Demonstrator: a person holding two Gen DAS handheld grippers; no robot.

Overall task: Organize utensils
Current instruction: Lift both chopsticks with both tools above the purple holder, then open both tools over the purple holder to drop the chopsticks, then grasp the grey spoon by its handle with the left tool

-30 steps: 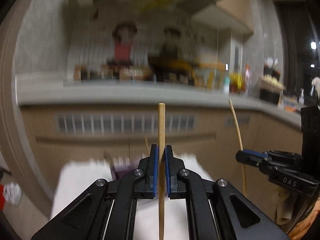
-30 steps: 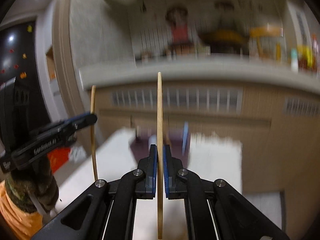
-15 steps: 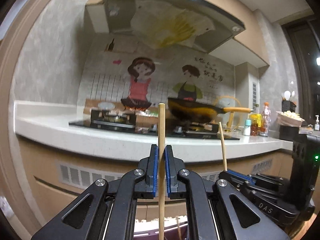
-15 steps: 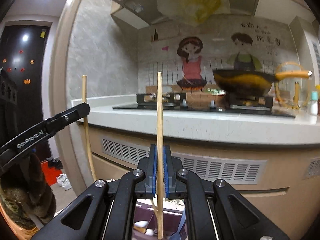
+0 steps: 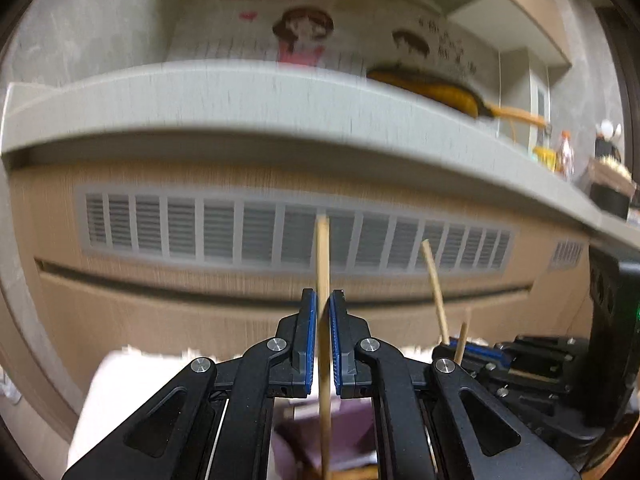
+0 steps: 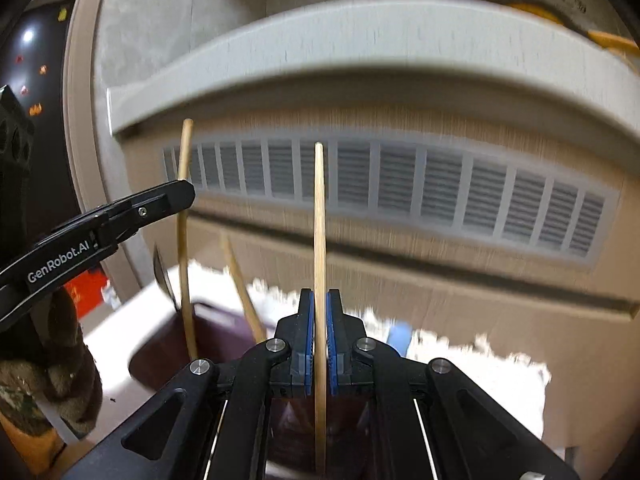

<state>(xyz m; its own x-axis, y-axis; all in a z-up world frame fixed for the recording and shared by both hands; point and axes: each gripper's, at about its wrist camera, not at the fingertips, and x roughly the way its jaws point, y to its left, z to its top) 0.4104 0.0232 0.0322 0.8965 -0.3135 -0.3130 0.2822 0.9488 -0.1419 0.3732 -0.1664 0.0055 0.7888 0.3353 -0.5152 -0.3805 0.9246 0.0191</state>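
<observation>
Both grippers are clamped on a chopstick apiece: the left gripper pinches its chopstick upright between nearly closed blue pads, and the right gripper does the same with its own. Half a second ago the cameras faced the stove and the wall mural; now both have tipped downward, so the cabinet vent fills the view and the white cloth and dark purple bin come back in below — the pair looks to be descending toward the bin for a drop. From the right wrist, the left gripper's chopstick already reaches down to the bin's mouth, beside another stick leaning inside and a dark utensil at its left rim. What else the bin holds is blurred. A light blue thing lies on the cloth just behind it.
</observation>
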